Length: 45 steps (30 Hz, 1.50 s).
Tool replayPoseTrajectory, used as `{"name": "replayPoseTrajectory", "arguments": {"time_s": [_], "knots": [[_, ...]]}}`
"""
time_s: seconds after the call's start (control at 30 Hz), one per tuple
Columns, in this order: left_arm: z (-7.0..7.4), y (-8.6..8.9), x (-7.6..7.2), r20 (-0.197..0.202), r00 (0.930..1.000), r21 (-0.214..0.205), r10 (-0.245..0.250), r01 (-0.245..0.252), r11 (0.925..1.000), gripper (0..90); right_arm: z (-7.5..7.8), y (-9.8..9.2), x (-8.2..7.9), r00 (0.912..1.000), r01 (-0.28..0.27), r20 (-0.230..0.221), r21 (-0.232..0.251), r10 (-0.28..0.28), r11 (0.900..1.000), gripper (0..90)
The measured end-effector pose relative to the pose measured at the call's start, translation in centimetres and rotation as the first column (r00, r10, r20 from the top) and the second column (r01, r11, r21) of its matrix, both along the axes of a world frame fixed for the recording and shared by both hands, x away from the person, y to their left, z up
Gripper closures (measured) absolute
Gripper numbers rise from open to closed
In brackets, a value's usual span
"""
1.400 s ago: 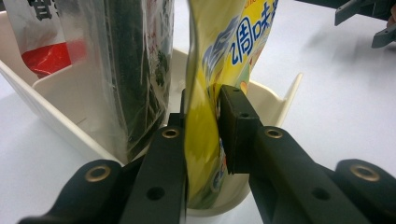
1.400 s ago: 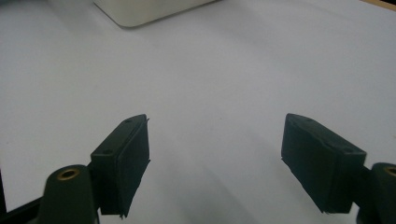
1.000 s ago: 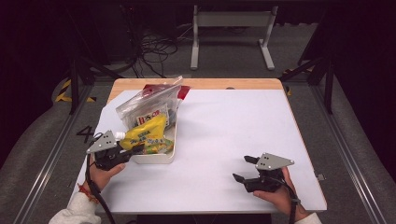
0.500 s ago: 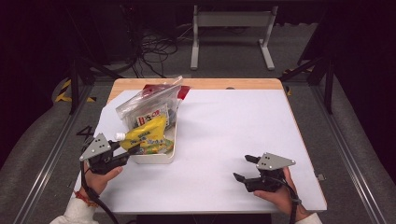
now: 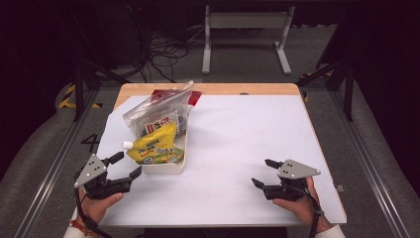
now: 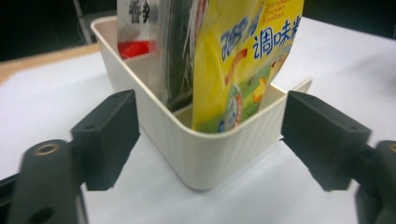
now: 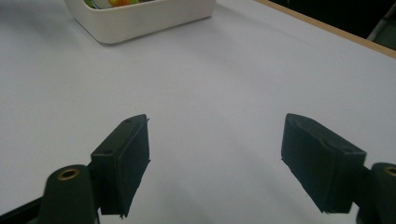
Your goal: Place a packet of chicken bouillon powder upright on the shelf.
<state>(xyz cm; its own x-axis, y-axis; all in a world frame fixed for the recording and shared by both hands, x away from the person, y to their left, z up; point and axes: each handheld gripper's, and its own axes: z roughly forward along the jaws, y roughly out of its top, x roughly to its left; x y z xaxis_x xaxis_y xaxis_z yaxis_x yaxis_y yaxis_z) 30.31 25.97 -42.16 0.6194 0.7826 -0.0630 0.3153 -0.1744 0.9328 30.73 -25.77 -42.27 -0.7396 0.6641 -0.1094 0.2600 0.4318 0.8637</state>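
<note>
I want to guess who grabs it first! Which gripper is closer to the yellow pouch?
Left. The left gripper sits open just beside the yellow pouch; the right gripper rests far across the table.

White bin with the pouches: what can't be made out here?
- High view: red item behind the clear bag, mostly hidden by it.
- Left gripper view: yellow pouch top cut off by the edge.
- Right gripper view: white bin contents cut off at the top.
</note>
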Motion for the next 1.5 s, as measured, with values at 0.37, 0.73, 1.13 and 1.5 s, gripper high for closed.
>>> {"name": "replayPoseTrajectory", "arguments": {"time_s": [0.37,0.73,1.13,1.5], "knots": [[-1.9,-0.4,-1.4,-0.071,0.9975,0.02,-0.001,0.002,0.9998,14.6,0.0,-0.1,0.3,1.0,-0.009,-0.001,0.0,0.009,1.0,23.1],[-3.7,-2.1,-1.2,-0.162,0.9831,0.066,-0.086,0.098,0.9931,12.0,-0.1,-0.7,-0.1,0.9997,-0.005,0.022,-0.037,0.006,0.9993,20.5],[-4.2,-4.7,-0.9,-0.185,0.9699,0.135,-0.158,0.184,0.9735,11.0,-0.2,-2.0,-0.7,0.9967,0.068,0.05,-0.089,-0.064,0.9937,16.5],[-4.3,-5.9,-0.5,-0.15,0.9715,0.228,-0.183,0.214,0.9498,10.0,-0.5,-3.6,-1.8,0.9906,0.128,0.063,-0.11,-0.121,0.9857,13.9]]}}
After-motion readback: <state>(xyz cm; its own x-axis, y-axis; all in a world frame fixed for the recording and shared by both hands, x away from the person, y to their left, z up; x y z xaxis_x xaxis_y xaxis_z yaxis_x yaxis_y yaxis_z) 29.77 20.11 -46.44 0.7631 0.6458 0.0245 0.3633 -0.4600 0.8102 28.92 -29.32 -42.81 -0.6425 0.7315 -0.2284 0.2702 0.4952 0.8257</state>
